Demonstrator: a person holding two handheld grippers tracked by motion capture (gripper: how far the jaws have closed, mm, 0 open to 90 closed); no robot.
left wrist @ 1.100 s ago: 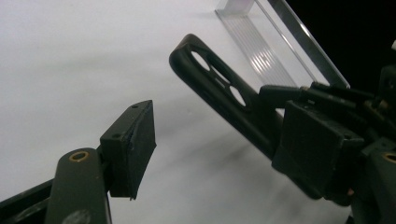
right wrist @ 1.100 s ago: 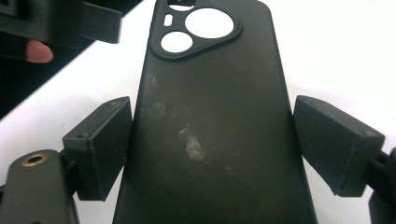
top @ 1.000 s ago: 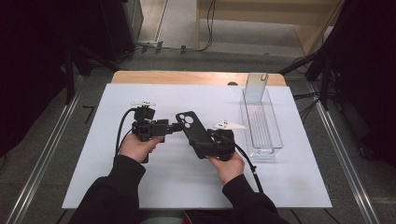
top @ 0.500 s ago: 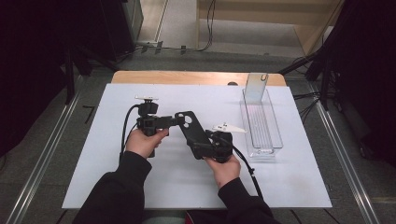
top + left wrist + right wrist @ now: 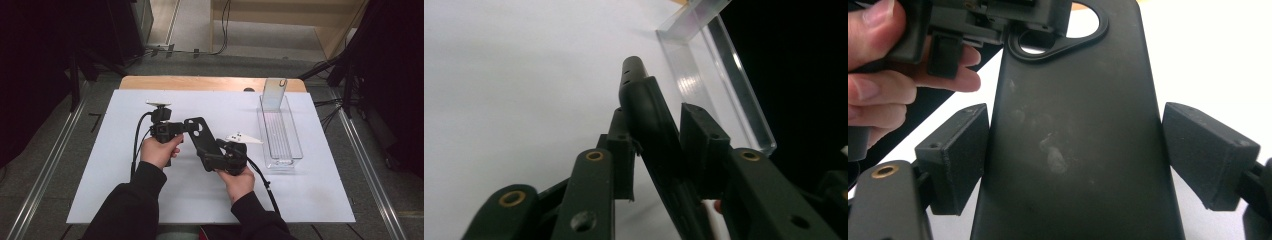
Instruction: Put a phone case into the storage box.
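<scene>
A black phone case (image 5: 202,137) is held above the white mat between both grippers. My right gripper (image 5: 214,159) clamps its lower part across the width; in the right gripper view both pads (image 5: 955,150) press the sides of the case (image 5: 1073,125). My left gripper (image 5: 189,127) comes in from the left at the end with the camera cut-out. Its jaws have just been closing. In the left gripper view the case (image 5: 646,110) stands edge-on between the pads (image 5: 704,140), which touch it on both faces.
A clear, long plastic tray (image 5: 295,145) lies at the right of the white mat (image 5: 110,190), also seen as the tray (image 5: 729,90) beyond the left jaws. The hand (image 5: 878,75) holding the left gripper is close above the case. Cables trail from both grippers toward the person.
The left gripper's jaws have closed in on the camera end of the case. The right gripper and the case have stayed in place.
</scene>
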